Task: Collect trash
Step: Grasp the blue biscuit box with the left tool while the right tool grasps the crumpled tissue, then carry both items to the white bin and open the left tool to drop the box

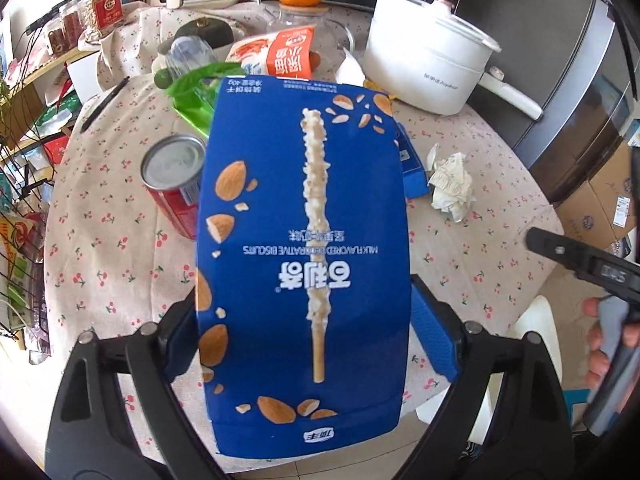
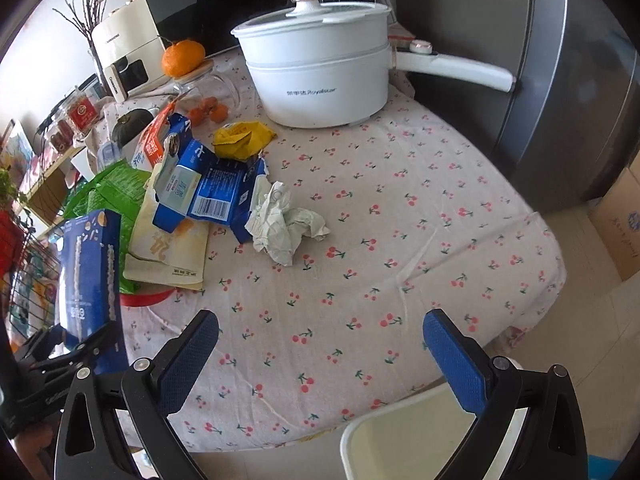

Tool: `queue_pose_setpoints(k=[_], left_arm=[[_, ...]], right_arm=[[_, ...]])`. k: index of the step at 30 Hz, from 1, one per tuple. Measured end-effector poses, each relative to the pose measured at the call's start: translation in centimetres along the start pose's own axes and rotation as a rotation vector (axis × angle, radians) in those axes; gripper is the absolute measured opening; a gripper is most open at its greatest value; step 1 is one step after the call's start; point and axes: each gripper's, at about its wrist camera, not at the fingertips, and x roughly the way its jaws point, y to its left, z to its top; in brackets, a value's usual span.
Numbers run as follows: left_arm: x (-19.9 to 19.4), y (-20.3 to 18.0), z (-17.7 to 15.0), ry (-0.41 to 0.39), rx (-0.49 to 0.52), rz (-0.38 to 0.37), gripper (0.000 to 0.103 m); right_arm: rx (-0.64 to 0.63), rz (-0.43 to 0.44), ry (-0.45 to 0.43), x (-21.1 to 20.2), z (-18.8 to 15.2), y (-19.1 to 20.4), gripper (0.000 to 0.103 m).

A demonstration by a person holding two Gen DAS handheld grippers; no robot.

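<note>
A tall blue biscuit box [image 1: 304, 240] with almonds printed on it stands between the pads of my left gripper [image 1: 306, 332], which is shut on its lower sides and holds it above the cherry-print tablecloth [image 1: 480, 248]. The right wrist view shows the same box [image 2: 90, 272] upright at the far left. My right gripper [image 2: 320, 344] hangs open over bare cloth near the table's front edge. Trash lies behind: crumpled paper [image 2: 284, 224], a torn blue carton [image 2: 212, 188], a yellow wrapper [image 2: 244, 140], a green bag [image 2: 116, 188] and a red can [image 1: 174, 184].
A white electric pot [image 2: 320, 76] with a long handle stands at the back, beside an orange [image 2: 182, 58] on a glass jar. A white bin [image 2: 404, 432] sits below the front edge. A dark fridge [image 2: 560, 100] and cardboard boxes [image 2: 620, 232] are on the right.
</note>
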Motion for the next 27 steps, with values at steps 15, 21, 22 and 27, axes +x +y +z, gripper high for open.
queue_pose_setpoints(k=[15,21,22,27], left_arm=[[-2.6,4.1,0.6,-0.059,-0.074,-0.135,0.091],[-3.4,4.4,0.6,-0.075,-0.087,-0.155,0.091],[-3.6,4.5,0.5,-0.076,-0.086,-0.157,0.091],[-4.1,4.5,0.1,-0.078,-0.087,-0.172,0.091]], right_arm=[[0.121,0.163,-0.025,7.7,4.8,1.5,0.077],[0.179,0.149,-0.007,9.2,4.7,0.7,0.026],[0.194,0.152,-0.010,9.0,4.7,0.6,0.024],[0.199,0.151,-0.035,6.8,4.3,0.1,0.022]])
